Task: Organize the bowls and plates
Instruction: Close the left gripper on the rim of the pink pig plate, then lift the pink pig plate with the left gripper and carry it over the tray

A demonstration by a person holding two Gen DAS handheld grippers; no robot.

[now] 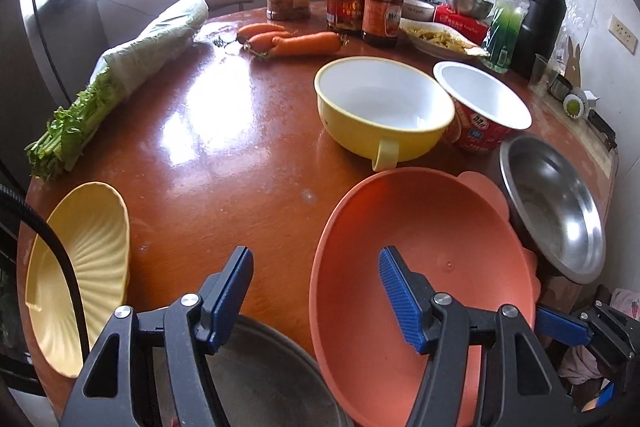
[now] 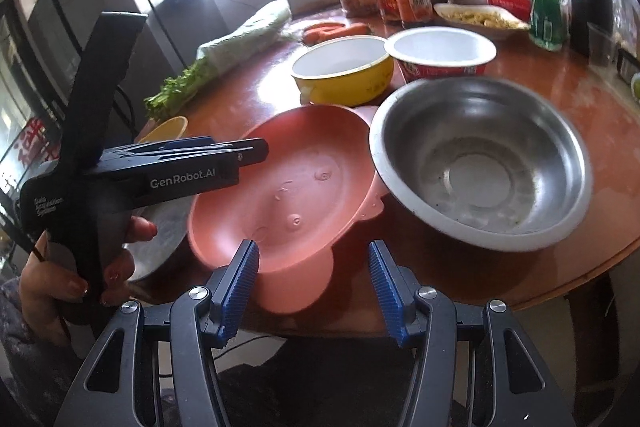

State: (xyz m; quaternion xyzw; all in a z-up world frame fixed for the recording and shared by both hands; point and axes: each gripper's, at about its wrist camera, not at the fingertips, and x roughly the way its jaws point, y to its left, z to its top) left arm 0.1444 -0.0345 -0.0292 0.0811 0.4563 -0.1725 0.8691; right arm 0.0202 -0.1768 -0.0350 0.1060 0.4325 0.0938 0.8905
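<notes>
A pink plastic bowl [image 1: 424, 267] [image 2: 288, 187] sits near the table's front edge. My left gripper [image 1: 316, 291] is open, its right finger over the pink bowl's inside, its left finger above a grey metal plate [image 1: 264, 379]. My right gripper [image 2: 312, 283] is open and empty, just in front of the pink bowl's near rim. A steel bowl [image 1: 556, 211] [image 2: 480, 163] stands right of the pink bowl. A yellow bowl with a handle [image 1: 384, 107] [image 2: 344, 71] and a red paper noodle bowl [image 1: 480, 107] [image 2: 440, 55] stand behind. A pale yellow ribbed plate [image 1: 84, 267] lies at the left edge.
The round red-brown table [image 1: 224, 131] holds bagged greens [image 1: 132, 63], carrots [image 1: 296, 41], jars and a sauce bottle [image 1: 382, 7], a dish of food [image 1: 436, 37], a green bottle [image 1: 506, 23] and a black flask [image 1: 540, 19] at the back.
</notes>
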